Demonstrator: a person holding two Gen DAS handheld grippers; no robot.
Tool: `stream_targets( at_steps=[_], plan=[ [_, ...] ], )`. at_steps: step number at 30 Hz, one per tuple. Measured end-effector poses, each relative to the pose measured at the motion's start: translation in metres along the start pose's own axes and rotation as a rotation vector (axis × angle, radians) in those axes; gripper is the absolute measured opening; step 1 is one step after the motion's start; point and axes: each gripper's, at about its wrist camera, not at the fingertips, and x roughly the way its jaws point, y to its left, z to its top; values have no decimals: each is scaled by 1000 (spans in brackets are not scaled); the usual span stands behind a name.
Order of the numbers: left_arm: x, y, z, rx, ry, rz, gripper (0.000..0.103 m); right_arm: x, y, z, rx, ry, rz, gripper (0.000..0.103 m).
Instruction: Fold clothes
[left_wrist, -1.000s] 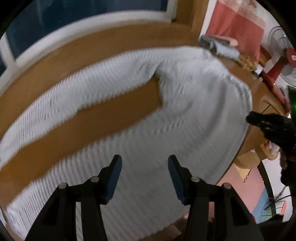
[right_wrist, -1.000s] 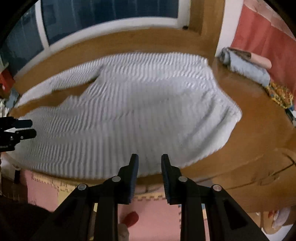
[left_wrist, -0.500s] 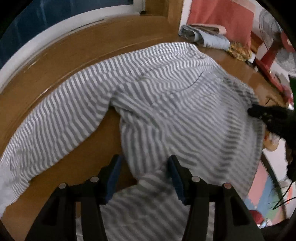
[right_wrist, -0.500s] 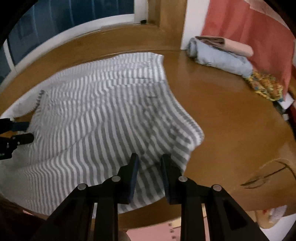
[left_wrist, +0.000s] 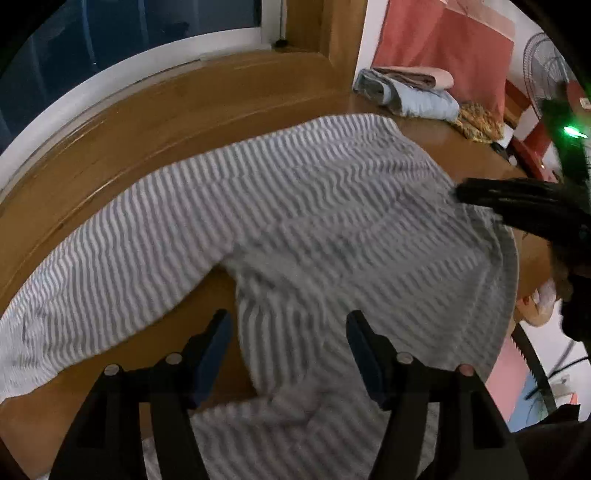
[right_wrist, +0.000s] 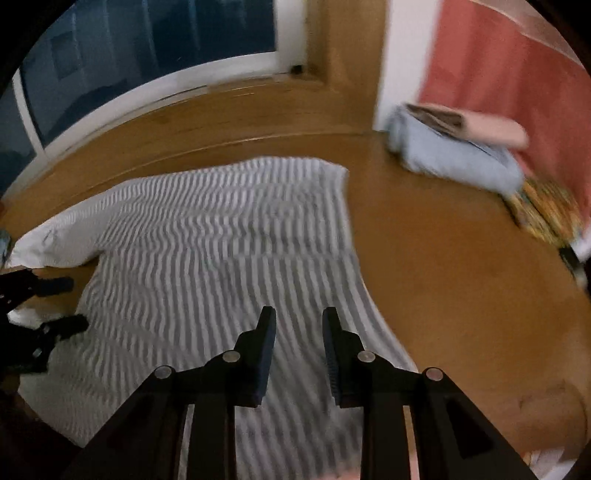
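Striped shirt (left_wrist: 332, 229) spread flat on wooden table (right_wrist: 461, 295), sleeve out, no fold made yet. Left gripper (left_wrist: 288, 347) opening, nothing clamped; right gripper (right_wrist: 299, 343) narrowly apart, empty. All folding left.

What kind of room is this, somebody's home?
Most likely a home: a striped garment spread on a wooden table by a dark window, folded clothes piled at the back, and a standing fan.

My left hand-held gripper (left_wrist: 286, 332) is opening wider over the striped shirt (left_wrist: 332, 240) — nothing pinched between its jaws. My right hand-held gripper (right_wrist: 298, 328) has swung in from the table (right_wrist: 461, 295) edge — now above the cloth.
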Motion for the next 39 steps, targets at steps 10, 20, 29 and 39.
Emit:
stream_targets(
  at_steps=[10, 20, 29, 39],
  plan=[
    [21, -22, -4, -105, 87, -11, 62, 67, -13, 45, -94, 34, 35, 25],
    [-23, -12, -19, -189, 43, 68, 62, 47, -13, 41, -96, 28, 3, 25],
    [-50, 118, -28, -350, 14, 252, 62, 6, 111, 22, -241, 74, 454, 25],
    [-1, 183, -23, -398, 80, 247, 62, 39, 191, 15, -476, 71, 302, 9]
  ],
)
